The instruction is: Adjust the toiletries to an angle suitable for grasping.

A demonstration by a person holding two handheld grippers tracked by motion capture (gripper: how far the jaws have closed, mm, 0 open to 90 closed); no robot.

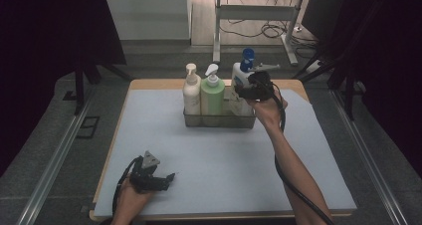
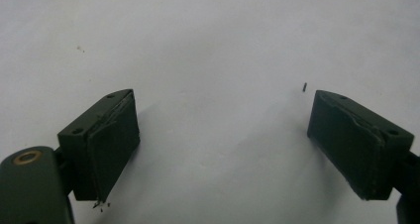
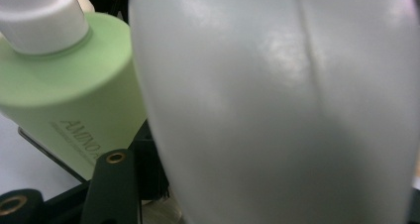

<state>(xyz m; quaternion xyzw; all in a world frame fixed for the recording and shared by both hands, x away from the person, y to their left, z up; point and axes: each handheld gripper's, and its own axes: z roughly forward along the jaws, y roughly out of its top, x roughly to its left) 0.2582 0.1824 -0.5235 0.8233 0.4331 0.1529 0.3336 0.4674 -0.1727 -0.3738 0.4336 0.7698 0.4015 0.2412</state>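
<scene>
Right gripper (image 1: 251, 88) up against the white bottle with the blue cap (image 1: 242, 73), at the 3 o'clock end of a row of three in the wire basket (image 1: 219, 120), itself at 12 o'clock on the pale mat (image 1: 224, 160). Impossible to tell whether the jaws are clamped on it or merely close around it.

To do this well: square the jaws on the bottle's broad flanks, below the shoulder. Squeeze firmly, since smooth plastic probably slips. Lift straight up until clear of the basket wall, keeping off the green bottle (image 1: 212, 95) just beside it at 9 o'clock.

Left gripper (image 1: 154, 177) idle at 7 o'clock on the mat, jaws spread wide and holding nothing.

From the high view: the order of the row, with the cream bottle (image 1: 191, 93) farthest toward 9 o'clock, and the placing of both hands. From the right gripper view: the white bottle's (image 3: 277, 110) moulded seam at close range, and faint lettering on the green bottle (image 3: 69, 95). From the left gripper view: bare mat between the spread jaws of the left gripper (image 2: 223, 144).
</scene>
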